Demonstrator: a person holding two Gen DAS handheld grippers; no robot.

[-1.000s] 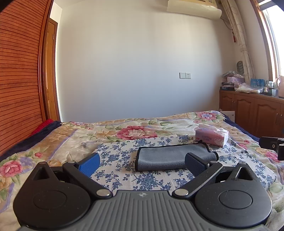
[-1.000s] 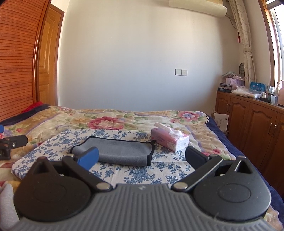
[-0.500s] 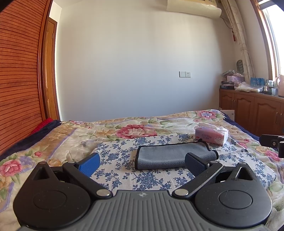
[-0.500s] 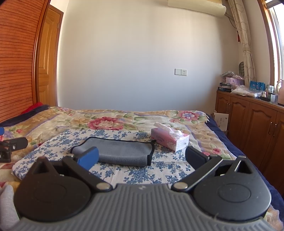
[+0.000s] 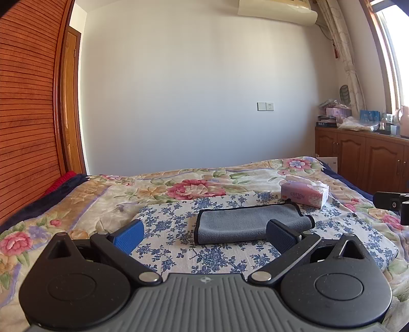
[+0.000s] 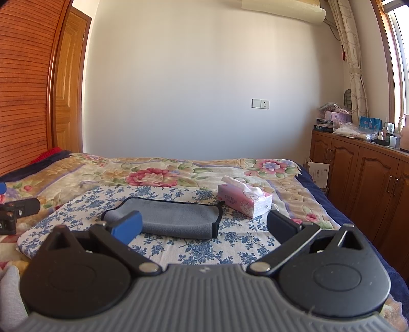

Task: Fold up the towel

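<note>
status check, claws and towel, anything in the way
Left claw open, empty. Right claw open, empty. Grey towel lies folded on the blue-flowered cloth. Tissue box beside its far right corner.

Left gripper's right pad (image 5: 281,233) is covering the towel's (image 5: 245,223) near right edge. Right gripper's blue pad (image 6: 127,226) is hiding its near left corner. AC unit (image 5: 278,10) is getting cropped at top. Cabinet-top clutter (image 6: 363,130) is reading too small to identify.

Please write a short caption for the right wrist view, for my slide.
Open right gripper above a folded grey towel on a blue-flowered cloth, pink tissue box beside it.
</note>
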